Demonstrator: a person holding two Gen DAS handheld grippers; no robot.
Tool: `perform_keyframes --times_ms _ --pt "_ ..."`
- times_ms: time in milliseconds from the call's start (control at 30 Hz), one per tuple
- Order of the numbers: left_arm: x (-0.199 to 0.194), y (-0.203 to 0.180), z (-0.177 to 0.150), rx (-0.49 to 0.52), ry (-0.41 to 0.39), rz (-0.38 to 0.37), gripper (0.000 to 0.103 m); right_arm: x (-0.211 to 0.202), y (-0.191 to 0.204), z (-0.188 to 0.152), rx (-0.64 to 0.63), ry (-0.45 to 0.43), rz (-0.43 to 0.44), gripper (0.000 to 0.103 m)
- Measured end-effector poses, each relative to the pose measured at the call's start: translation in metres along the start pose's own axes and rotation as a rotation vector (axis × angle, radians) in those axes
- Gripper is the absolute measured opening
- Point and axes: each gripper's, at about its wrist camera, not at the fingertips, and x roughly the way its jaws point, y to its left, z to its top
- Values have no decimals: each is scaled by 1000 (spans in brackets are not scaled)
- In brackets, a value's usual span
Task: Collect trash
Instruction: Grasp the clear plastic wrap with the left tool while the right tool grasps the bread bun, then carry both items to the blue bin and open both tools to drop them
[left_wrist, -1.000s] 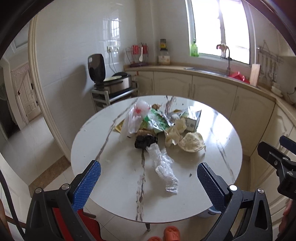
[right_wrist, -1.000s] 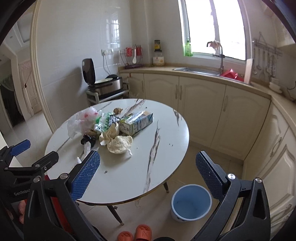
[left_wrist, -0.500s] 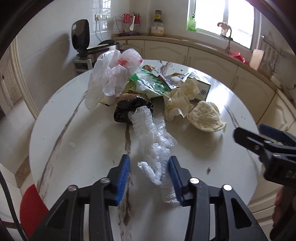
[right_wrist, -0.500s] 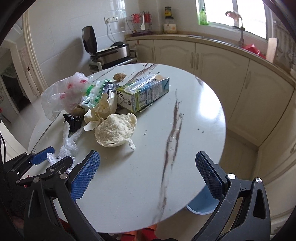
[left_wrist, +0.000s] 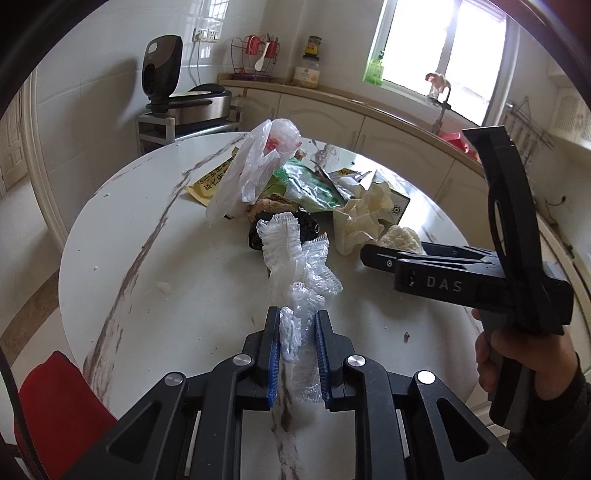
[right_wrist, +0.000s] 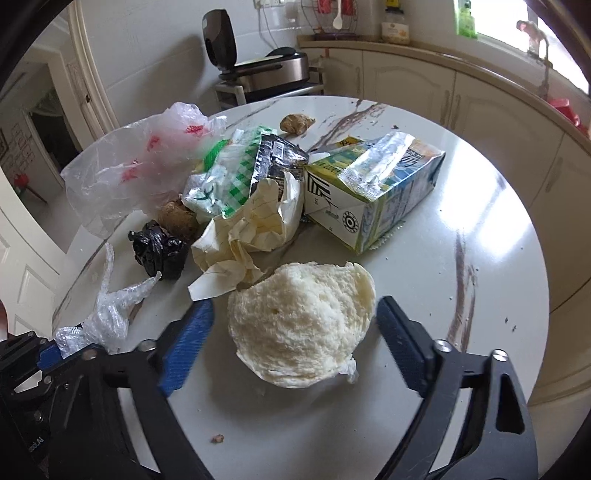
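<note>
A heap of trash lies on the round white table (left_wrist: 147, 295). My left gripper (left_wrist: 297, 314) is closing, its blue pads against the near end of a clear crinkled plastic wrap (left_wrist: 295, 266). That wrap (right_wrist: 107, 314) also shows in the right wrist view, at the left. My right gripper (right_wrist: 295, 306) is closing with a torn white bun (right_wrist: 299, 325) between its jaws. Both pads stand clear of the bun. Behind it lie crumpled paper (right_wrist: 255, 229), a milk carton (right_wrist: 373, 192), a small black bag (right_wrist: 159, 247), a green wrapper (right_wrist: 229, 173) and a thin white bag (right_wrist: 140, 162).
A hand (left_wrist: 517, 354) holds the right gripper (left_wrist: 373, 254) over the table's right side. A red seat (left_wrist: 48, 398) stands at the near left edge. A rice cooker on a rack (left_wrist: 192, 99) and cream cabinets (right_wrist: 406, 77) line the far wall.
Both grippers came forward and down over the table. The left jaws went from wide apart to narrow around the clear wrap. The right jaws narrowed on either side of the bun.
</note>
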Motion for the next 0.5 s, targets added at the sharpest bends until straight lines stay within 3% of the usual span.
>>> perform_keyframes --times_ms 300,500 --pt "-20 -30 -13 27 -24 -37 13 -34 -30 -33 84 -35 92 62" --pt "-28 -83 -7 110 -30 -94 13 -91 -68 -56 153 -151 104 62"
